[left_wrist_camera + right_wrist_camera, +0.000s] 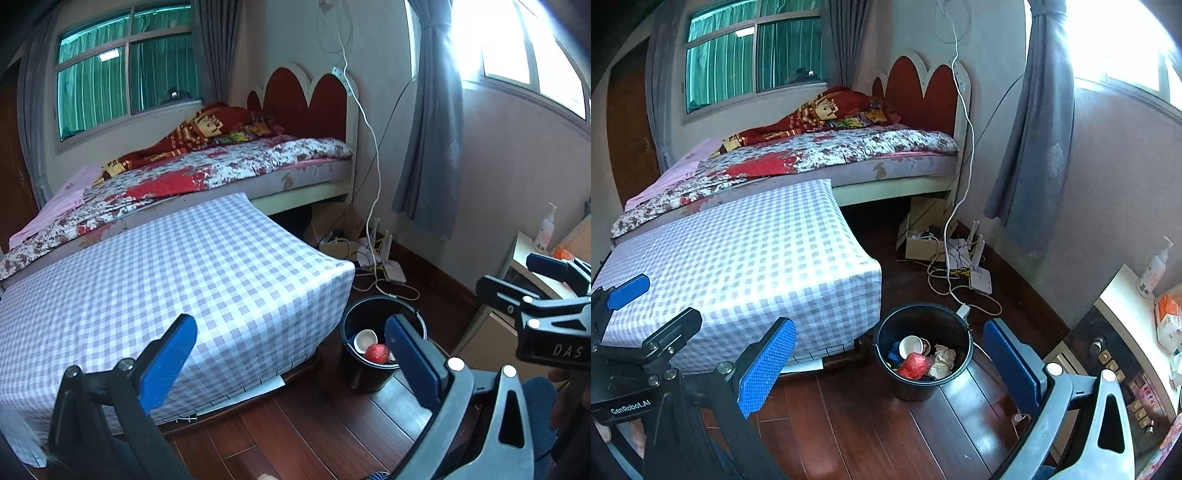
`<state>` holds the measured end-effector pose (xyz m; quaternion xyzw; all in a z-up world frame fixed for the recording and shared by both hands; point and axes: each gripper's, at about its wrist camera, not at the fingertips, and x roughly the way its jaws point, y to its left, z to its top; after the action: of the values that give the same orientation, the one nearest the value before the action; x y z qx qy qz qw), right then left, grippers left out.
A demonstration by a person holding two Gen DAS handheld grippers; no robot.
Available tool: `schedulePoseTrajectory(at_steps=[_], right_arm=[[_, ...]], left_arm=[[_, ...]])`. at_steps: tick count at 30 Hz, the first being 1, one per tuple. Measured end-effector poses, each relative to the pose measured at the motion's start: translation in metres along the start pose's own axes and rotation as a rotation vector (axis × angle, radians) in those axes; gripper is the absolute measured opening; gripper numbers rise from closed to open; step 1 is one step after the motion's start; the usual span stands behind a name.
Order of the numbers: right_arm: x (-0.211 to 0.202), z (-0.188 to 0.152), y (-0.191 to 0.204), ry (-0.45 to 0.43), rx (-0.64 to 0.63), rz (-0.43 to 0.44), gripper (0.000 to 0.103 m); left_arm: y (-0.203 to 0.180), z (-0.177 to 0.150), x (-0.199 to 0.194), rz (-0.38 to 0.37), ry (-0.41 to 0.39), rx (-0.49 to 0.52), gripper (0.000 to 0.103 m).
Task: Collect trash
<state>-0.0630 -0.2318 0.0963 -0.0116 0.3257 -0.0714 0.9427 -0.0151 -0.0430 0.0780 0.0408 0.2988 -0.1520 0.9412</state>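
Both pairs of fingers stand wide apart with nothing between them: the left gripper [291, 354] and the right gripper [890, 354] hang above the wooden floor [857, 435], both aimed down toward the black bin [923, 350], which suggests they are free for a next pick rather than mid-carry. The bin sits on the floor just beside the corner of the bench [746, 266] (draped in a lilac checked cloth), a handy spot for dropping things in from above. Inside it lies the trash [925, 360]: a white paper cup on its side, a crumpled red wrapper, a wad of pale paper and something blue underneath. The bench top looks bare, so collecting seems largely done.
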Motion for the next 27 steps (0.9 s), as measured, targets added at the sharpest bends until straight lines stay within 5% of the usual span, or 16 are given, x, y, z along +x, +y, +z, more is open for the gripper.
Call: schedulePoseTrajectory(at_steps=[27], right_arm=[[-0.005,-0.004,-0.013,0.005,0.024,-0.025,0.102]], left_arm=[[-0.008,0.002,0.001,-0.007,-0.017,0.004,0.102]])
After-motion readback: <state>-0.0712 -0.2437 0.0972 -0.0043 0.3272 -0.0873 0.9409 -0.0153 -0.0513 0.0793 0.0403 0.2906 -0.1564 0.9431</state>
